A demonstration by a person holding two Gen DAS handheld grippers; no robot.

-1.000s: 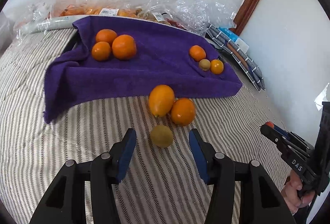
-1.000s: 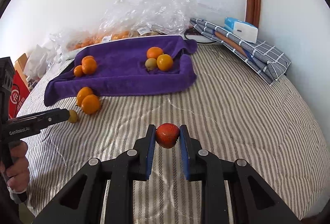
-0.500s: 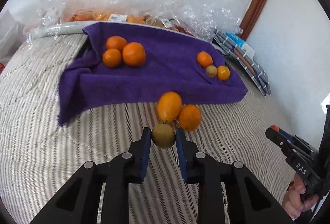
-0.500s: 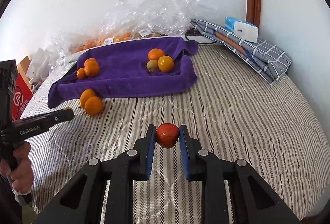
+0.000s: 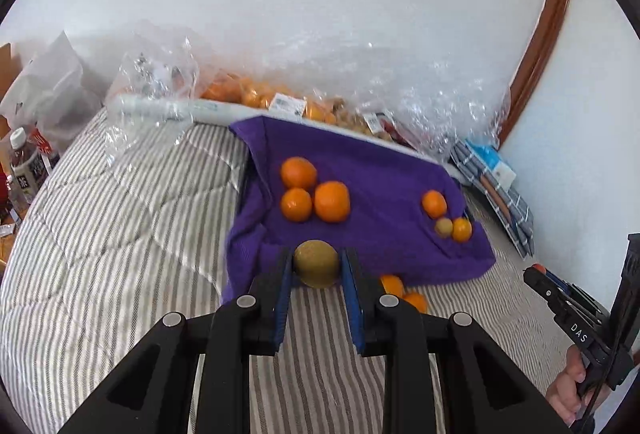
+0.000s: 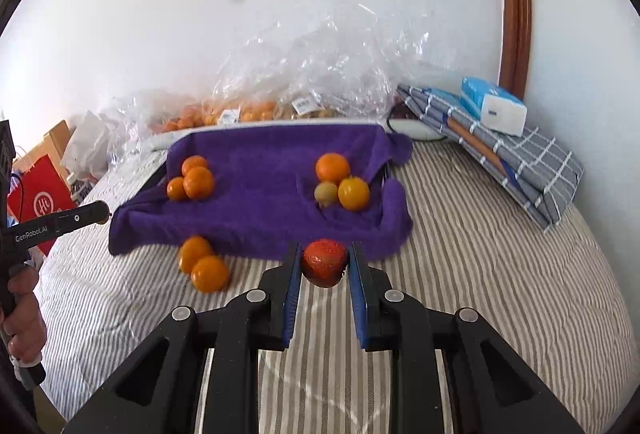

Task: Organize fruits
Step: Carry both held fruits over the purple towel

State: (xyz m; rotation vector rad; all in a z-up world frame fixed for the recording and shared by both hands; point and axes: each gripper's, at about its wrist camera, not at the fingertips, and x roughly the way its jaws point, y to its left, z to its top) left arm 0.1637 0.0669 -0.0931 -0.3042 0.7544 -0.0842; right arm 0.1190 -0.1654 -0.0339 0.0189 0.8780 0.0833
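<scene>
Left gripper (image 5: 316, 264): clamped on kiwi (image 5: 316, 263). Right gripper (image 6: 324, 264): clamped on red fruit (image 6: 324, 262). Purple towel (image 6: 260, 194), 12 o'clock: oranges in two clusters.

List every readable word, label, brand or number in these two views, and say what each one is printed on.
"DAS": on the black body of the right gripper, seen from the left wrist.
"GenRobot.AI": on the black body of the left gripper, seen from the right wrist.
"Hi": white circle logo on the red bag.
Price stickers on the fruit bags, bottle label, blue tissue pack: too small or blurred.
</scene>
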